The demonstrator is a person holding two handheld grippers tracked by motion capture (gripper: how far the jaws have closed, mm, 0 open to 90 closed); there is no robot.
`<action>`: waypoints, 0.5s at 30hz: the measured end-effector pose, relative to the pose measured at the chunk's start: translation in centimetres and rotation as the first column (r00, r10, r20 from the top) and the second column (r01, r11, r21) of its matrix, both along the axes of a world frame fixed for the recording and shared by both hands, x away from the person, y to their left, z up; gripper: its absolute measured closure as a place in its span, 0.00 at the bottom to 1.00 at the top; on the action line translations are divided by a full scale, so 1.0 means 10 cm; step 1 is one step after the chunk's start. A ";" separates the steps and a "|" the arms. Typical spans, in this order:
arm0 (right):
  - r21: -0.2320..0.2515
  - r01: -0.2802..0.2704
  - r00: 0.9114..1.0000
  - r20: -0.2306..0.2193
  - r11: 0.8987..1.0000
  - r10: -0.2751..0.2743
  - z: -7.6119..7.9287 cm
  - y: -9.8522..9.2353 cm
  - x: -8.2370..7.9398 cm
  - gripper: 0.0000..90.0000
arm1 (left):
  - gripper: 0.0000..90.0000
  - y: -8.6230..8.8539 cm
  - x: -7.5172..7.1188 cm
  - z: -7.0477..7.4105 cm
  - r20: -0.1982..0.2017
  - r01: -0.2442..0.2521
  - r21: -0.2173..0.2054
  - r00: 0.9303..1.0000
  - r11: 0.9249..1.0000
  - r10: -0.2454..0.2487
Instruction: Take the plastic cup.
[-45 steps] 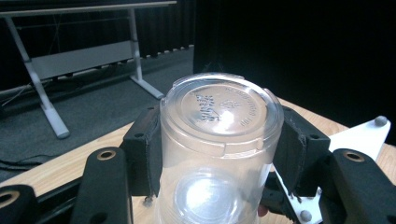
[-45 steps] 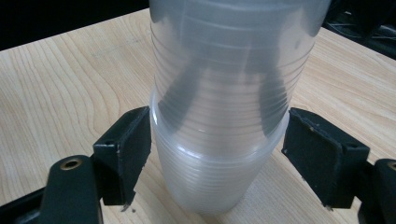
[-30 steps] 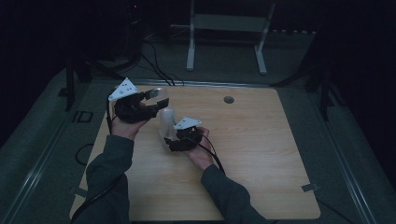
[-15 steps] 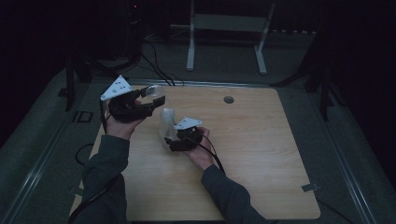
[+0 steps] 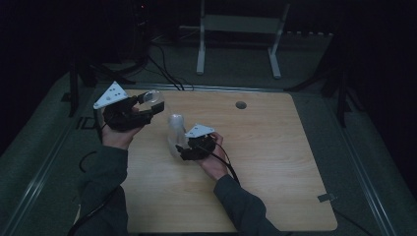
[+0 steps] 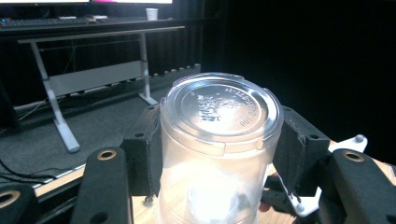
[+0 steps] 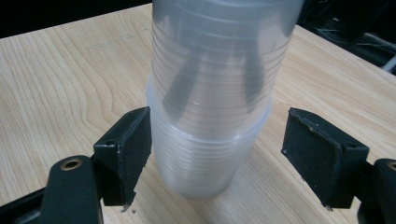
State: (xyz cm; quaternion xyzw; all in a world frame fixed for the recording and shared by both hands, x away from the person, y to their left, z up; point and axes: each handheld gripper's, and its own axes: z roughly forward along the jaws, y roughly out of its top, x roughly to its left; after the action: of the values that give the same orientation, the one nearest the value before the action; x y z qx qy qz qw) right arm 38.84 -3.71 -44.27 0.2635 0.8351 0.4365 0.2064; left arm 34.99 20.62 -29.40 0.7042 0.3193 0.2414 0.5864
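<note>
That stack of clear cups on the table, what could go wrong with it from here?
The stack of cups stands upside down between the right gripper jaws; the left pad touches it, the right pad stands apart, so a nudge might tip it. The left gripper clamps one cup by its thin walls, which might dent or slip. The jaws have just been opening around the stack.

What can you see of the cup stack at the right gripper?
The cup stack is a nest of translucent, ribbed plastic cups, standing upside down on the wooden table, wide rims at the bottom. It looks upright in the high view. The right gripper brackets its lower part: the left pad looks to be touching the wall, while the right pad stands clear with a gap.
</note>
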 end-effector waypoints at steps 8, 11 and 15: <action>0.012 0.015 1.000 0.022 1.000 -0.015 0.05 -0.11 -0.05 0.26 | 0.46 0.11 -0.06 -0.07 -0.004 -0.028 -0.010 1.000 1.000 0.028; 0.011 0.015 0.999 0.028 1.000 -0.015 0.06 -0.14 -0.07 0.26 | 0.46 0.13 -0.07 -0.09 -0.006 -0.033 -0.007 0.999 0.999 0.033; 0.014 0.014 0.999 0.031 1.000 -0.014 0.07 -0.16 -0.09 0.26 | 0.46 0.15 -0.08 -0.12 -0.013 -0.036 0.001 0.999 0.999 0.036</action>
State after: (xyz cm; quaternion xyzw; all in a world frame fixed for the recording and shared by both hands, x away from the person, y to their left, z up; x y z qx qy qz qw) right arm 37.97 -5.36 -43.59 0.2638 0.8269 0.4449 0.2208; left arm 34.19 22.10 -30.62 0.7002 0.3353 0.2475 0.5796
